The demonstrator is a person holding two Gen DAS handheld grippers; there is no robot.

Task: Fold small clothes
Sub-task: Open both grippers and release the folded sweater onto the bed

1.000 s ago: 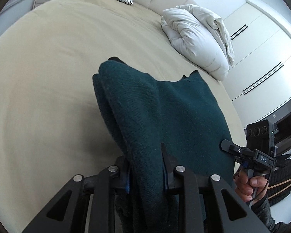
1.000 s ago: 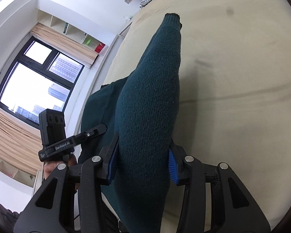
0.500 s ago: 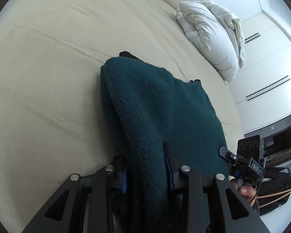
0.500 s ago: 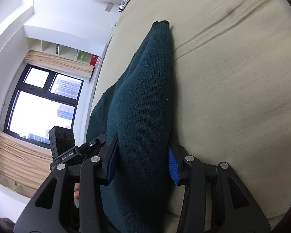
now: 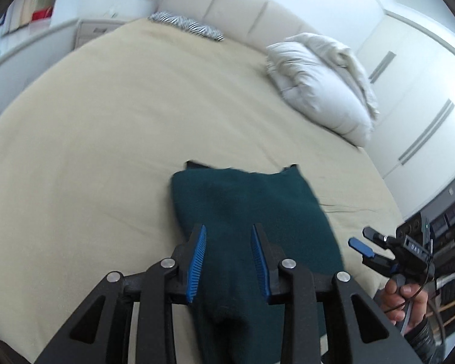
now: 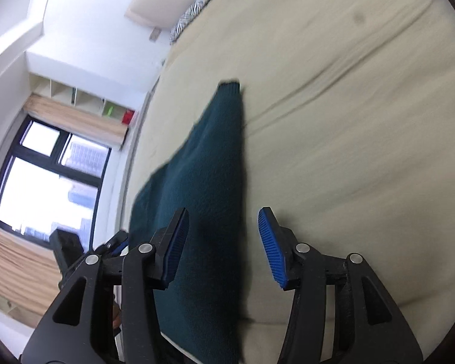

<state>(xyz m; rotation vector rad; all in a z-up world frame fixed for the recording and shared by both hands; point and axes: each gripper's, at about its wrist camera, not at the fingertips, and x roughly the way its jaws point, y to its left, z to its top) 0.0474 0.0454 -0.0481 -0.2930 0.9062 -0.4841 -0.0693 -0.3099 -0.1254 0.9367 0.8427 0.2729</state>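
A: Where do we have the sweater?

B: Flat on the beige bed, folded, both views.

A: Grippers?

B: Left gripper jaws apart, knit lies between, pads clear. Right gripper jaws just opened wider; sweater below them, not clamped.

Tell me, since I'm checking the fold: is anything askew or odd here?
Nothing stands out. The dark green sweater lies folded on the beige bed, and both the left claw and right claw are open around it.
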